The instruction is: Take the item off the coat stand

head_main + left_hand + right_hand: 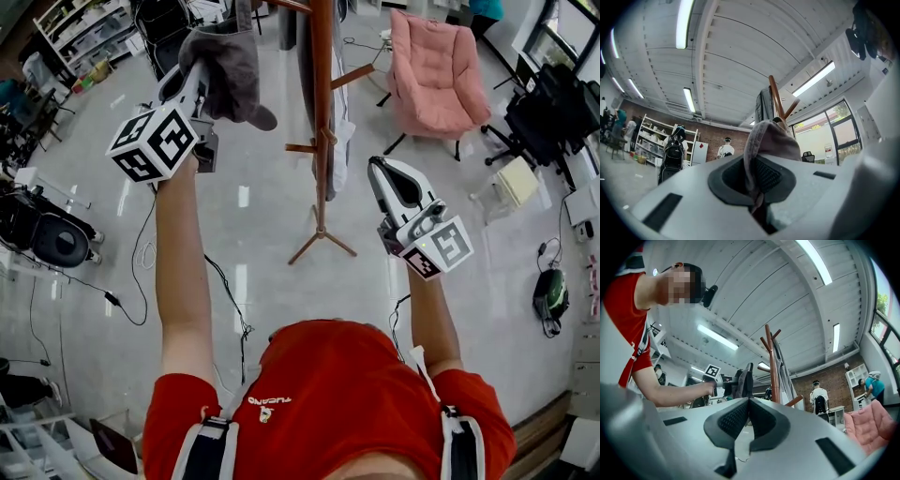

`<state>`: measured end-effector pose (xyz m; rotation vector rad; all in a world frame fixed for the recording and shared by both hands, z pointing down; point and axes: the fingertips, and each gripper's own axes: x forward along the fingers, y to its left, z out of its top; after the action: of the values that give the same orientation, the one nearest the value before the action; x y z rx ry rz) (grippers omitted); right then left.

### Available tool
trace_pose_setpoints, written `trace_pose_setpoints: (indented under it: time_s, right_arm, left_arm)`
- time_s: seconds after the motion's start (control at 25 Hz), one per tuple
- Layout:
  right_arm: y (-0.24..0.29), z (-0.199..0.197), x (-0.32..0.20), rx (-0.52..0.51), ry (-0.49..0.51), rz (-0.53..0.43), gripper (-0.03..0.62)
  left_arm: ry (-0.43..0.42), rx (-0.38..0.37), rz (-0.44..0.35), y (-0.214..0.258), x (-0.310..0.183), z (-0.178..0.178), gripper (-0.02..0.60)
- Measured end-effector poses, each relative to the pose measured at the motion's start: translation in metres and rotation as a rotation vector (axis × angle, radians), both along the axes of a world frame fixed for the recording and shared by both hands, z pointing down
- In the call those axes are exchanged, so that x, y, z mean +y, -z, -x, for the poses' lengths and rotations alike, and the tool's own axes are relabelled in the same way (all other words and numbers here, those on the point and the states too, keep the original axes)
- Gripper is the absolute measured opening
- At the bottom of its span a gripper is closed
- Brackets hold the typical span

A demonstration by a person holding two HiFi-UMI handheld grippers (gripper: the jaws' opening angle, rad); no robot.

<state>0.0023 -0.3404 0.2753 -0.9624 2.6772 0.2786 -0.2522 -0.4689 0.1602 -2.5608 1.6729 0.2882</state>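
My left gripper (204,77) is raised at the upper left and shut on a grey-brown cap (232,58), which hangs to the left of the wooden coat stand (322,131), apart from its pole. In the left gripper view the cap's fabric (771,140) is pinched between the dark pads of the left gripper (757,177), with the stand (775,99) behind it. My right gripper (381,169) is held lower, to the right of the stand, shut with nothing in it (749,405). From the right gripper view the cap (743,382) sits beside the stand (770,366).
A grey garment (305,52) still hangs on the stand. A pink armchair (433,70) stands at the back right, black office chairs (553,112) further right, shelves (82,33) at the back left. Cables (141,262) trail over the glossy floor. People stand by the brick wall (819,399).
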Motion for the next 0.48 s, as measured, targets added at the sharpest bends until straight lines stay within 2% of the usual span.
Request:
trace_pose_setpoints:
  time_s: [0.48]
  right_arm:
    - [0.012,0.015,0.022,-0.028,0.083,-0.037,0.025]
  left_arm:
    - [0.017,0.029,0.034,-0.052,0.105,-0.008,0.02]
